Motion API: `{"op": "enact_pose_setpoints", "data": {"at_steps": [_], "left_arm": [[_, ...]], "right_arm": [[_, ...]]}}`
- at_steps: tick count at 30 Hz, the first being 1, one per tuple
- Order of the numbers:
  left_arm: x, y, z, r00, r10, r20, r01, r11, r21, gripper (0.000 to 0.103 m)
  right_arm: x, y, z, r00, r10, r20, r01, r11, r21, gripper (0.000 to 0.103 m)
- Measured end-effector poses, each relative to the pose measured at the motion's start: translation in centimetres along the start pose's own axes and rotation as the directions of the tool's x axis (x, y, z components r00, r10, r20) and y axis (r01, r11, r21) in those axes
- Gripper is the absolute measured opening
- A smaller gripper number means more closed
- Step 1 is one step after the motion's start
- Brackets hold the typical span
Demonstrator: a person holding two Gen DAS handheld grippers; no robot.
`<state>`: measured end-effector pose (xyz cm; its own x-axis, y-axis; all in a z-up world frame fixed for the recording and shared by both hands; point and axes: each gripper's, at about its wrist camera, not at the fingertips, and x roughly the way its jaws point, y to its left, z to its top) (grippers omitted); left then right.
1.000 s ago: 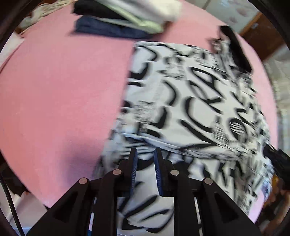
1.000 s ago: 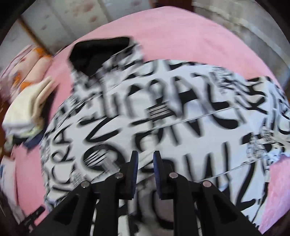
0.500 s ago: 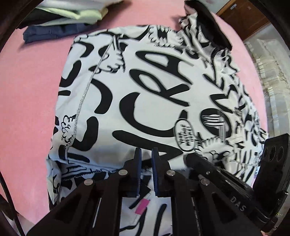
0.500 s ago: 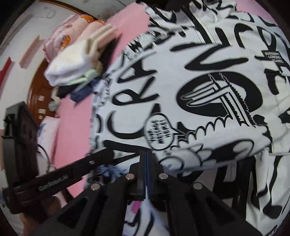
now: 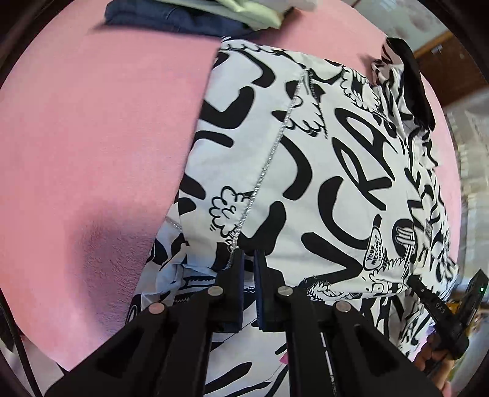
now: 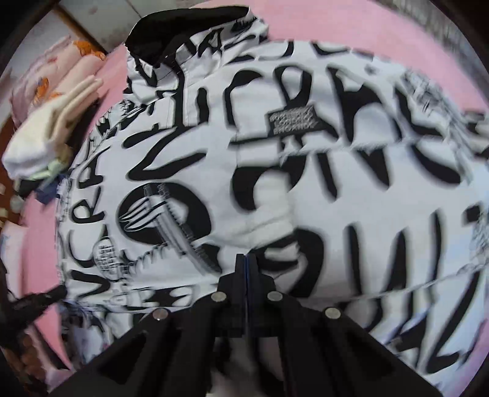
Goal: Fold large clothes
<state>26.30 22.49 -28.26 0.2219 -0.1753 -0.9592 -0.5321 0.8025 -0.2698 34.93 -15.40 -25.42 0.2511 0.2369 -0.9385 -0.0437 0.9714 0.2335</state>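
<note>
A large white garment with black graffiti lettering (image 5: 305,171) lies on a pink bed cover (image 5: 91,137), its left part folded over the body. Its black collar (image 5: 412,79) points to the far side. My left gripper (image 5: 249,259) sits at the near edge of the folded layer, jaws a narrow gap apart; whether cloth is between them is hidden. In the right wrist view the same garment (image 6: 275,168) fills the frame, blurred. My right gripper (image 6: 246,262) has its jaws pressed together at a raised fold of the cloth. The right gripper also shows in the left wrist view (image 5: 440,308).
A stack of folded clothes (image 5: 189,15) lies at the far edge of the bed, also seen in the right wrist view (image 6: 52,134). Patterned pillows (image 6: 55,76) lie behind it. The pink cover (image 6: 366,33) extends past the garment's far side.
Both grippers moved closer to the garment's near edge. The right gripper's jaws went from slightly apart to pressed together. The left part of the garment now lies folded over the body.
</note>
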Motion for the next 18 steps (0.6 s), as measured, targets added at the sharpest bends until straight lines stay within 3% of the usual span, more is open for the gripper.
{"op": "enact_pose_setpoints", "data": {"at_steps": [3,5,8,10,14,18], "left_arm": [[-0.1,-0.4,-0.1,0.999,0.036,0.003,-0.036,0.999,0.005,0.006],[-0.6,-1.8,0.0,0.998,0.055,0.009,-0.055,0.998,0.035,0.006],[-1.1,-4.1,0.0,1.000,0.000,0.001,0.000,0.995,0.101,0.006],[-0.8,-5.6,0.2,0.999,-0.038,-0.025,0.042,0.988,0.150,0.006],[0.8,-7.7,1.1,0.999,-0.004,-0.050,0.015,0.974,0.225,0.006],[2.0,-8.2,3.1,0.998,0.023,-0.052,-0.010,0.969,0.245,0.006]], "right_arm": [[-0.8,0.0,0.3,0.998,-0.065,0.027,0.065,0.998,-0.006,0.000],[-2.2,0.5,0.5,0.996,-0.043,0.079,0.046,0.999,-0.028,0.000],[-3.7,2.6,0.5,0.985,0.119,0.122,-0.108,0.990,-0.088,0.000],[-3.4,4.6,0.3,0.963,0.257,0.080,-0.246,0.961,-0.127,0.000],[-1.0,8.6,-0.4,0.929,0.370,-0.007,-0.368,0.921,-0.130,0.000],[3.0,11.9,-0.8,0.894,0.440,-0.081,-0.445,0.894,-0.048,0.000]]}}
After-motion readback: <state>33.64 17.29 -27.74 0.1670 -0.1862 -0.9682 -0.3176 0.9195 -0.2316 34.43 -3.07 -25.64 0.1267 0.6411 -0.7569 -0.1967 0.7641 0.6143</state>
